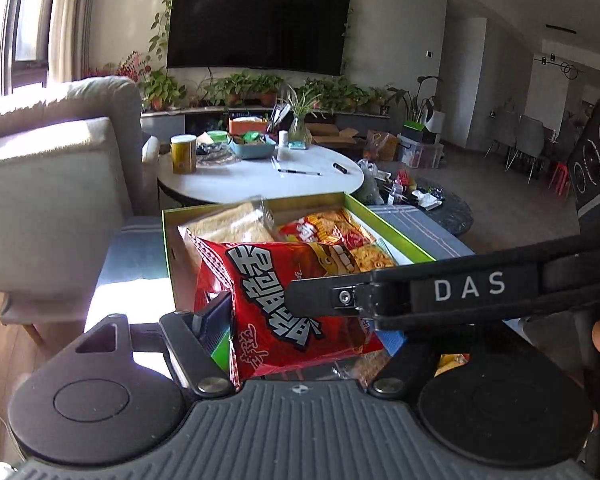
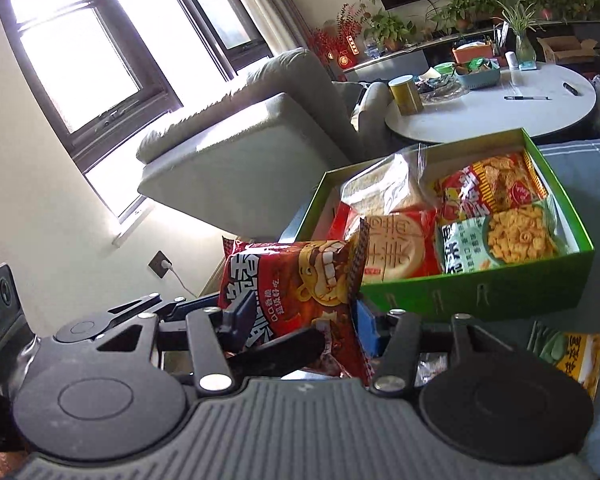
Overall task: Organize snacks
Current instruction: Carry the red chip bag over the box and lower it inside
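Two grippers on one red snack bag [image 2: 296,300] right now. The right gripper [image 2: 300,332] has its blue pads clamped on the bag's lower part, and in the left wrist view the left gripper [image 1: 300,320] looks closed on the same bag too, though the other tool's arm crosses in front, so I can't say that for sure. The bag hangs just in front of the green box [image 2: 480,292], not yet over it.

It's a puffed foil pack: light, crinkly, slippery, and the chips inside would crush easily. I'd pinch the flat crimped seam at the top or bottom rather than the belly.

Next out, the box already holds a clear bag of pale crackers [image 2: 384,188], a round-pattern biscuit pack [image 2: 396,248], a green-label chip pack [image 2: 500,240] and an orange-red pack [image 2: 492,180]. It's pretty full, so I'd guess the red one goes on top. One more yellow pack [image 2: 580,360] lies on the striped grey cloth [image 2: 580,160] beside the box.

Further back: a grey sofa [image 2: 240,140], a white round table [image 1: 260,180] with a yellow canister [image 1: 183,154], then potted plants under a wall TV [image 1: 260,20].
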A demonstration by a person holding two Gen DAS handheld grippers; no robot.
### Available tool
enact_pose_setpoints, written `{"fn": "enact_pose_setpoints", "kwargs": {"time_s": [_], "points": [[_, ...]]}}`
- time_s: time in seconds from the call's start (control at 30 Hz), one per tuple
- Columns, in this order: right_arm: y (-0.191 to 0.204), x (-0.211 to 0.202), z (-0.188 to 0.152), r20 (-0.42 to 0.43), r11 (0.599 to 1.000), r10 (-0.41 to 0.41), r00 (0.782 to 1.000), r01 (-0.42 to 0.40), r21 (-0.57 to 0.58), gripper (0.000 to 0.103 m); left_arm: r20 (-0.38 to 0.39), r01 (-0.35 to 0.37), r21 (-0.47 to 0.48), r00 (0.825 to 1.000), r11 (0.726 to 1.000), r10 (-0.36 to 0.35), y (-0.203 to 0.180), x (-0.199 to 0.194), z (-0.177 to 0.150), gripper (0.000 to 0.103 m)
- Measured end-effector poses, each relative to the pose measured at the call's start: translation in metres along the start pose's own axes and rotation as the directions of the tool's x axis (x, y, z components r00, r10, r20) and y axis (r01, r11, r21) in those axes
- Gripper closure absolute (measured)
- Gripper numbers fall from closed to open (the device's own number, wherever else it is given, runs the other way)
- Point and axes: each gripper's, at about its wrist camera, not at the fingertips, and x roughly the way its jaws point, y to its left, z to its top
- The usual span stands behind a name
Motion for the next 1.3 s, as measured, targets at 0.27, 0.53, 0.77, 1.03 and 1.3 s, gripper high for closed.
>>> {"fn": "enact_pose_setpoints", "kwargs": {"time_s": [0.27, 0.53, 0.77, 1.03, 1.3], "points": [[-0.012, 0.018, 0.032, 0.043, 1.0, 0.01, 0.999, -0.01, 0.004, 0.03, 0.051, -0.02, 0.005, 0.998, 1.0, 0.02, 0.013, 0.026, 0.027, 0.033], [-0.036, 0.047, 0.071, 0.072, 0.999, 0.038, 0.997, -0.04, 0.027, 0.03, 0.061, -0.03, 0.019, 0.998, 0.999, 0.029, 0.031, 0.068, 0.057, 0.031], [-0.057, 0.084, 0.092, 0.065, 0.998, 0.052, 0.997, -0.054, 0.041, 0.03, 0.049, -0.044, 0.002, 0.998, 0.999, 0.044, 0.053, 0.107, 0.062, 0.031], [-0.072, 0.126, 0.09, 0.041, 1.0, -0.023, 0.999, 0.023, 0.009, 0.03, -0.043, -0.087, -0.064, 0.996, 0.994, 0.084, 0.089, 0.147, 0.042, 0.033], [-0.081, 0.106, 0.085, 0.056, 0.998, -0.056, 0.997, 0.056, 0.011, 0.03, -0.017, -0.087, -0.107, 0.996, 0.99, 0.086, 0.101, 0.121, 0.036, 0.032]]}}
